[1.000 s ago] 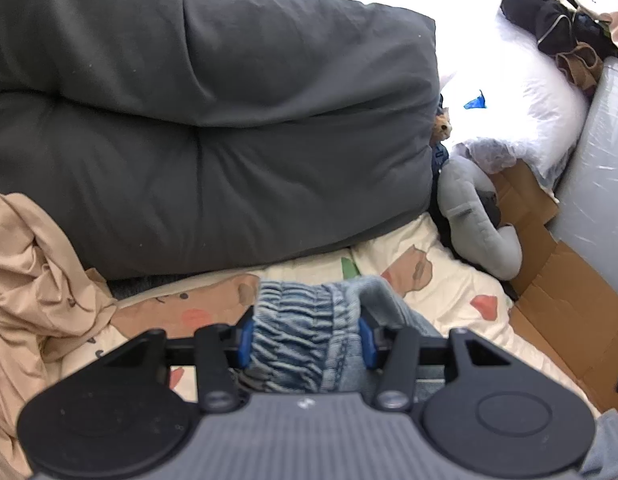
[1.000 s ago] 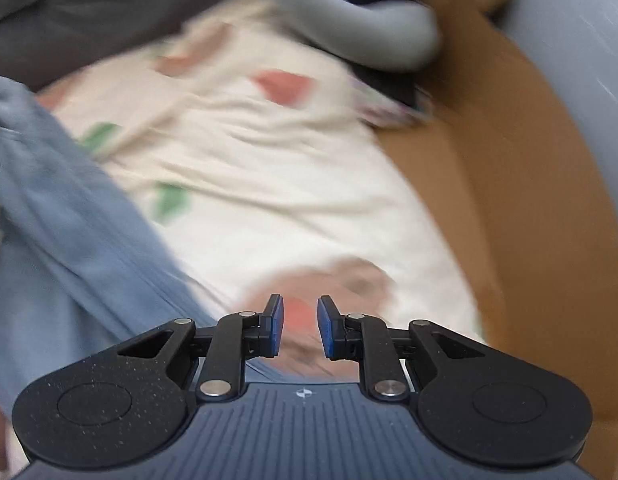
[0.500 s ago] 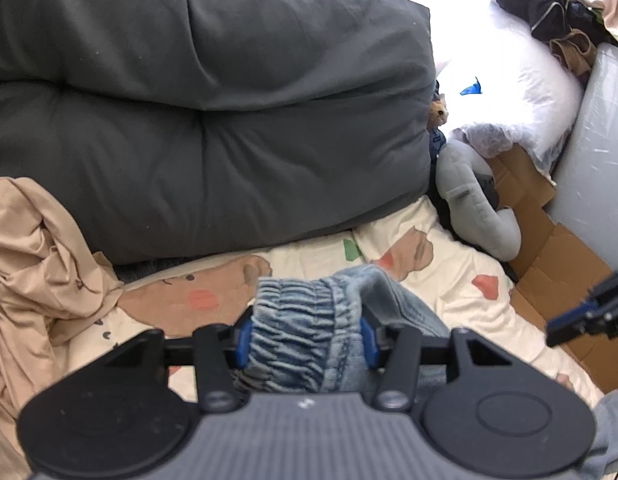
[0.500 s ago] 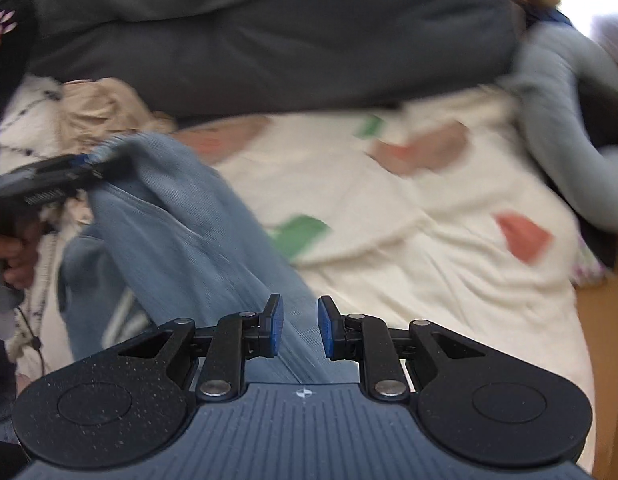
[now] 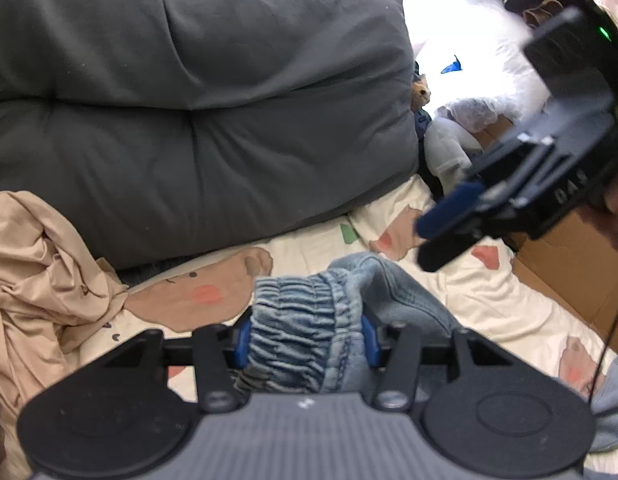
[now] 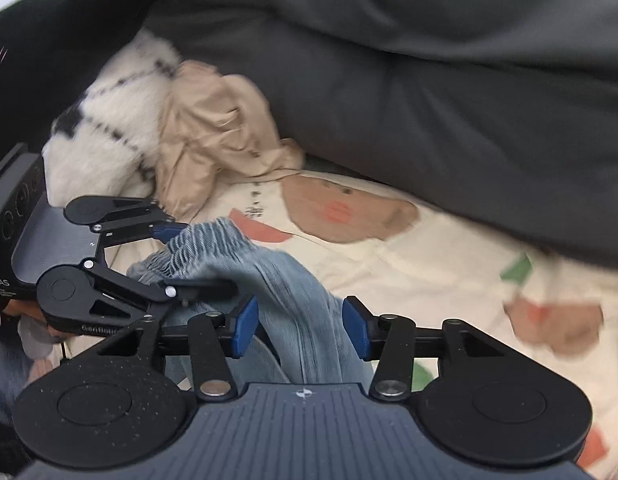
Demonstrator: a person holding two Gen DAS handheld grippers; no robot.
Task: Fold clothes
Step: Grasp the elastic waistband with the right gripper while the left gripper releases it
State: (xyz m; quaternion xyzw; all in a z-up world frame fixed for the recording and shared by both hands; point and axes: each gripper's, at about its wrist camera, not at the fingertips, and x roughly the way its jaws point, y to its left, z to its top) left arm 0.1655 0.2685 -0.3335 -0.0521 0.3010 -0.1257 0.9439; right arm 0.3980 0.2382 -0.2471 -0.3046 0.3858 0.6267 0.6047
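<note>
While the left gripper (image 5: 305, 338) pinches the jeans (image 6: 269, 276) by their elastic waistband above the bed (image 6: 449, 248), the right gripper (image 6: 299, 326) is spread, its fingers either side of the denim. A tan garment (image 5: 33, 264) lies crumpled beside the grey duvet (image 5: 197, 120).

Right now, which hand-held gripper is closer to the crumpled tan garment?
Left. The left hand-held gripper, shut on the jeans' waistband, sits just beside the tan garment. The right hand-held gripper, open around the denim, is farther away.
</note>
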